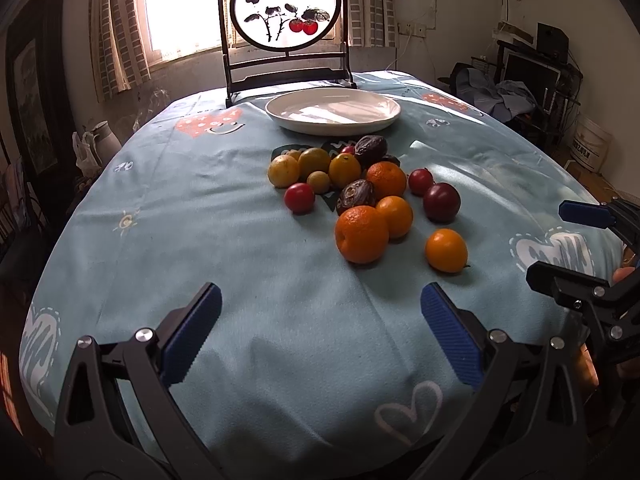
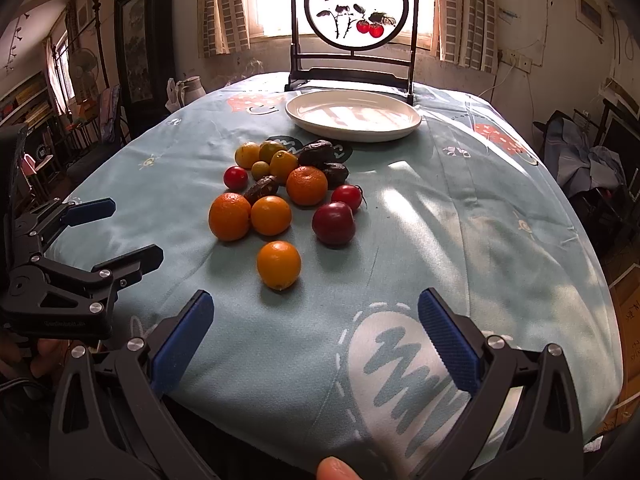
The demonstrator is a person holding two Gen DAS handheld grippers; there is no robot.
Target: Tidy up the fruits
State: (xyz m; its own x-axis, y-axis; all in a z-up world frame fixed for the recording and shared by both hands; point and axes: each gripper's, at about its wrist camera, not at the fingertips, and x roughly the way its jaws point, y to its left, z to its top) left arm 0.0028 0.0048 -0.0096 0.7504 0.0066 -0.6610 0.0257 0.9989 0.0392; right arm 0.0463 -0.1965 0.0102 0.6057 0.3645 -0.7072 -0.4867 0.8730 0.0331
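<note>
orange, red and dark round fruits (image 2: 280,200) sit heaped mid-tabletop, the empty white ceramic plate (image 2: 354,115) at 12 o'clock beyond. your left gripper (image 1: 320,332) and right gripper (image 2: 316,332) hover spread, holding nothing. nudge the pile and fruit may roll away.

Left claw (image 1: 320,332): jaws spread wide, nothing between them.
Right claw (image 2: 316,332): jaws spread wide, holding nothing; beside the left claw, level with it.

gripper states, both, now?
Left gripper: open, holding nothing, above the cloth.
Right gripper: open, holding nothing, short of the nearest orange.
</note>
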